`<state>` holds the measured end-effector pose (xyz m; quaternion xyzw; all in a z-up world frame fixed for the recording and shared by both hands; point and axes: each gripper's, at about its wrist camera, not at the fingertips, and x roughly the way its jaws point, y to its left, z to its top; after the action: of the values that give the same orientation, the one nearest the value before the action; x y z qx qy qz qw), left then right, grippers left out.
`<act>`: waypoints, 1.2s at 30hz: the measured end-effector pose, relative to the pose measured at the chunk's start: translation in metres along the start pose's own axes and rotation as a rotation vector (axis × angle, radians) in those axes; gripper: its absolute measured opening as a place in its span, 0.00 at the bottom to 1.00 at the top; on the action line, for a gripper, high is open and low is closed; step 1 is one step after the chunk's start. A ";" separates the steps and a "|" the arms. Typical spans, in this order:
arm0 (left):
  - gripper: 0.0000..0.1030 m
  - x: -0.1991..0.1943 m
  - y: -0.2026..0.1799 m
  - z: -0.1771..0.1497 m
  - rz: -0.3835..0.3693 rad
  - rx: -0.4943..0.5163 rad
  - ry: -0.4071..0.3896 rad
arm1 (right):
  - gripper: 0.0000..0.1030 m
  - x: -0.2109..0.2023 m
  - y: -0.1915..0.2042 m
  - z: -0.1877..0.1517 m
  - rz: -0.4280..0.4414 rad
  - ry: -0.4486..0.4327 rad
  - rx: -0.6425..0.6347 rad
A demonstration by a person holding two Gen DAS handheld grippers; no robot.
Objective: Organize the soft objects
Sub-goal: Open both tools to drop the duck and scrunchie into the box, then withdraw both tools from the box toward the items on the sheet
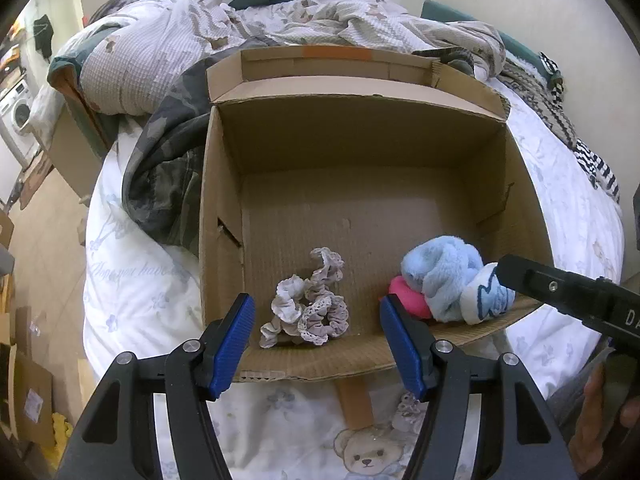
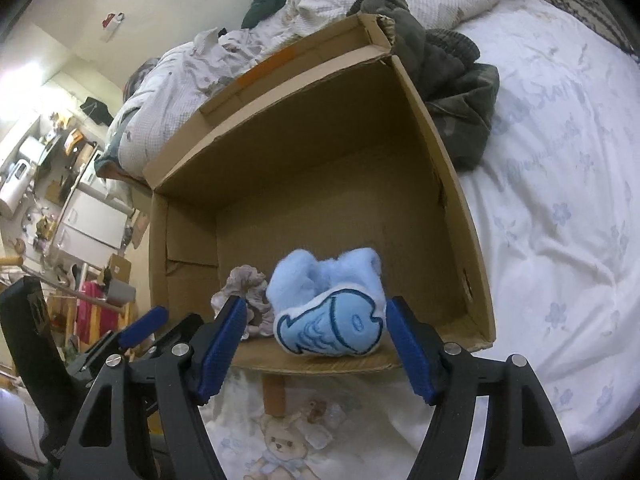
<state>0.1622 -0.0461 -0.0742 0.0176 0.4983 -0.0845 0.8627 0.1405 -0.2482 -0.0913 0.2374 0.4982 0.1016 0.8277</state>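
The left claw [image 1: 316, 346] is standing released, its two blue pads [image 1: 234, 344] wide apart and pressing on nothing; it is hanging just above the near edge of the cardboard box [image 1: 360, 140]. Between the pads, on the box floor near the front wall, the lace scrunchies [image 1: 306, 306] are lying in a loose heap, not touched by either pad. The right claw [image 2: 316, 346] is also standing released, with a clear gap on each side of the light blue plush item [image 2: 328, 300], which is resting at the front of the box and is showing a stitched fish shape toward the camera. In the left wrist view, this plush item is lying in the near right corner, and a pink soft object [image 1: 410, 298] is lying against it, partly hidden behind the right pad of the left claw. The black body of the right claw is reaching in from the right edge there, with a hand [image 1: 592, 420] below it. The box is standing open on a bed [image 2: 560, 220] with a white flower sheet, and crumpled blankets [image 1: 280, 20] and a dark camouflage garment [image 1: 168, 160] are lying behind and beside it.
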 end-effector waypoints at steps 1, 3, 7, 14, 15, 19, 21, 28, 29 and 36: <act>0.60 0.000 0.001 0.000 0.000 -0.002 0.001 | 0.74 0.000 0.000 0.000 0.000 -0.003 -0.004; 0.60 0.001 0.001 0.000 0.000 -0.004 0.003 | 0.74 -0.001 0.001 -0.001 0.001 -0.003 -0.010; 0.60 0.002 0.002 0.000 0.000 -0.002 0.006 | 0.74 0.001 0.002 0.000 0.003 0.001 -0.018; 0.60 -0.003 0.005 -0.004 0.006 -0.001 0.002 | 0.74 -0.001 -0.001 -0.001 -0.010 -0.001 -0.011; 0.60 -0.005 0.006 -0.005 0.006 -0.006 0.000 | 0.74 -0.001 -0.001 -0.001 -0.011 0.003 -0.012; 0.60 -0.012 0.010 -0.007 0.008 -0.013 -0.017 | 0.74 -0.003 0.002 -0.004 -0.028 0.003 -0.034; 0.60 -0.015 0.010 -0.008 0.011 -0.011 -0.029 | 0.74 -0.004 0.004 -0.005 -0.037 0.001 -0.044; 0.60 -0.027 0.014 -0.013 0.010 -0.022 -0.047 | 0.74 -0.015 0.011 -0.011 -0.057 -0.017 -0.094; 0.60 -0.027 0.014 -0.014 0.009 -0.024 -0.048 | 0.74 -0.017 0.012 -0.013 -0.058 -0.013 -0.105; 0.60 -0.038 0.009 -0.020 -0.009 -0.015 -0.069 | 0.74 -0.022 0.011 -0.026 -0.028 0.065 -0.119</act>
<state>0.1280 -0.0300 -0.0516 0.0060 0.4689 -0.0855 0.8791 0.1081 -0.2399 -0.0782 0.1771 0.5212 0.1271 0.8251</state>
